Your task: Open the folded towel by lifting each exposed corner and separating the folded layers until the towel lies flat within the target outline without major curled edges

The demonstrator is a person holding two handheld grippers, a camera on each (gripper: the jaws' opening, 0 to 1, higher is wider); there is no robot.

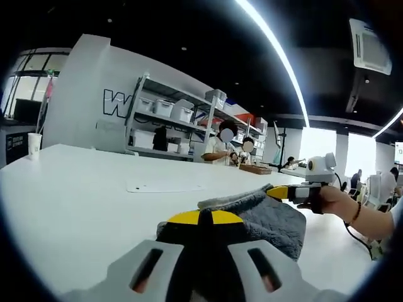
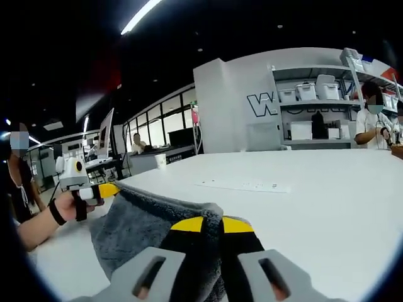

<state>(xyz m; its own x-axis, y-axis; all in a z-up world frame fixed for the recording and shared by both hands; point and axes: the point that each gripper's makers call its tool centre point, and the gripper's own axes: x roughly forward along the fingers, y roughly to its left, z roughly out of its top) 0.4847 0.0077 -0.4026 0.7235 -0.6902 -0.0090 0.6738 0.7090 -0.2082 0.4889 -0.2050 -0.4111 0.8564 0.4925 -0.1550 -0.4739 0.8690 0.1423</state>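
- Towel (image 1: pixel 267 217), grey and plush, lies bunched on the white bench (image 1: pixel 75 195) in the lower middle of the left gripper view; in the right gripper view it fills the lower left (image 2: pixel 148 220).
- Its near edge is hidden behind each view's own tool, so how many layers are folded there cannot be told.
- No target outline can be made out on the bench; a flat pale sheet (image 1: pixel 165 186) lies further back, its markings too small to read.
- Left tool (image 1: pixel 199 218): yellow tips are drawn together on the towel's edge at the bottom centre, no gap visible between them. It also appears at the left of the right gripper view (image 2: pixel 107 189), held by a hand (image 2: pixel 63 207), its tip at the towel's far corner.
- Right tool (image 2: pixel 211 224): yellow tips are pinched on a fold of the towel at the bottom centre. In the left gripper view it sits at middle right (image 1: pixel 277 191), gripped by a hand (image 1: pixel 330 200), tip touching the towel's raised corner.
- A paper cup (image 1: pixel 34 145) stands at the far left; shelves with boxes (image 1: pixel 173 123) are behind.
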